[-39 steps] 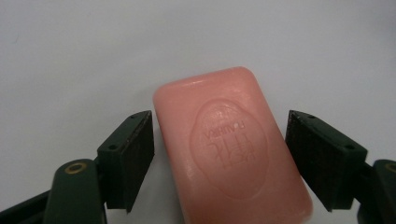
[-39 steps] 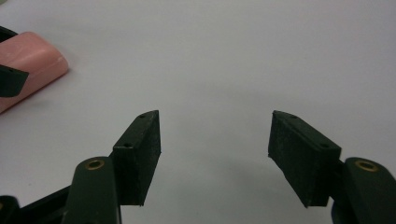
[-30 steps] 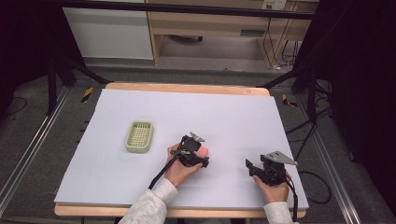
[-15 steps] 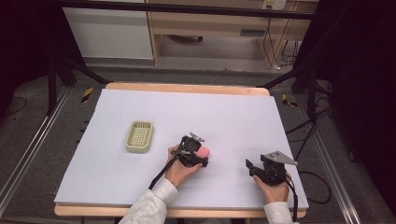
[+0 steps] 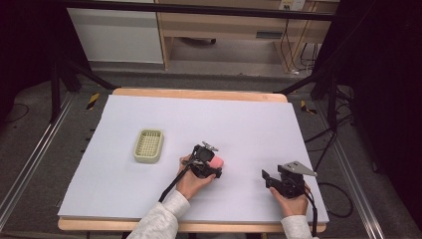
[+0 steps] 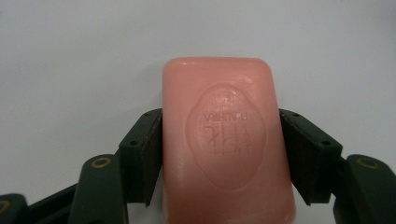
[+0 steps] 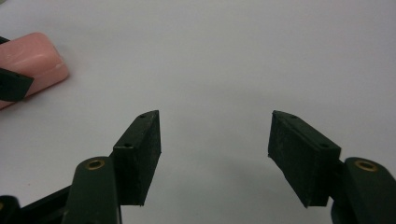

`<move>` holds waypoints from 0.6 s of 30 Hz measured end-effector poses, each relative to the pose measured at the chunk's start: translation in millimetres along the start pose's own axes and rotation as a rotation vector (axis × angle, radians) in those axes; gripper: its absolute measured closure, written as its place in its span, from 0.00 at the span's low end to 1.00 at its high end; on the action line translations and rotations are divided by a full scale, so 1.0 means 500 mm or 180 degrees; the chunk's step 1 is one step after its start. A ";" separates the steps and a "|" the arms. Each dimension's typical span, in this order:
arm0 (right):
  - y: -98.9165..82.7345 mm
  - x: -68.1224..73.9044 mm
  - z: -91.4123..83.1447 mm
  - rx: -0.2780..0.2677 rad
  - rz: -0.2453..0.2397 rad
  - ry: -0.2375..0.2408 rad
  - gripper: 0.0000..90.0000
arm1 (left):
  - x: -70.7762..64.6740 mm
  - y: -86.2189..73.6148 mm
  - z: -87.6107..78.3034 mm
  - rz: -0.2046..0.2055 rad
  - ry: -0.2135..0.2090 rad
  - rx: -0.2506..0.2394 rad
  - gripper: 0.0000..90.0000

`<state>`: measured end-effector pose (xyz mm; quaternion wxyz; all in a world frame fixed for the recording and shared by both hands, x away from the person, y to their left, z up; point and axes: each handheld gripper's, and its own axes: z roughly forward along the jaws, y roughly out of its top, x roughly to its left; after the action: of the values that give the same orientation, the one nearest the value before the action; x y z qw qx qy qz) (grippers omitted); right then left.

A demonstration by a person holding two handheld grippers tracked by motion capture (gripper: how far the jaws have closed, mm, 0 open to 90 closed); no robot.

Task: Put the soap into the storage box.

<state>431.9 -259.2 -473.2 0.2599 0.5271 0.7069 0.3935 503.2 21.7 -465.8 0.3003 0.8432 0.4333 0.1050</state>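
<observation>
A pink soap bar (image 6: 219,93) with an embossed oval lies flat on the white sheet. My left gripper (image 6: 220,156) has just been closing its jaws, and both pads now press on the bar's long sides. From the high view, the soap (image 5: 217,163) sits at the tip of the left gripper (image 5: 211,167), near the middle front of the table. My right gripper (image 7: 215,149) stands open over bare sheet with nothing between its pads. It rests at the front right (image 5: 271,180), pointing left toward the soap (image 7: 32,60).
A pale green slotted soap dish (image 5: 137,149) sits empty to the left of the soap. The white sheet (image 5: 249,119) covers a wooden table. Dark stand legs, cables and a wooden cabinet lie beyond the far edge.
Both hands have stayed where they were and the soap has not shifted. From the high view, the left jaws' narrowing is too small to make out.
</observation>
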 end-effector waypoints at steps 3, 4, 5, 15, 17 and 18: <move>0.000 0.000 0.000 0.0003 -0.0003 0.0002 0.39 | 0.000 0.001 0.000 0.0023 0.0010 0.0028 0.39; 0.000 0.000 0.000 0.0003 -0.0002 0.0002 0.39 | 0.000 0.002 0.000 0.0023 0.0010 0.0031 0.39; 0.000 0.000 0.000 0.0004 -0.0003 0.0002 0.39 | 0.000 0.002 0.000 0.0020 0.0009 0.0037 0.39; 0.000 0.000 0.000 0.0003 -0.0003 0.0002 0.39 | 0.001 0.002 -0.003 0.0045 0.0000 0.0042 0.41; 0.000 0.000 0.000 0.0010 0.0005 0.0001 0.39 | 0.002 0.003 -0.005 0.0044 -0.0010 0.0053 0.41; 0.000 -0.001 0.000 0.0007 -0.0002 0.0000 0.39 | 0.003 0.003 -0.006 0.0051 -0.0015 0.0060 0.41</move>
<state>432.0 -259.5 -473.2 0.2593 0.5272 0.7076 0.3926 503.9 23.7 -462.6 0.2924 0.8497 0.4268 0.1013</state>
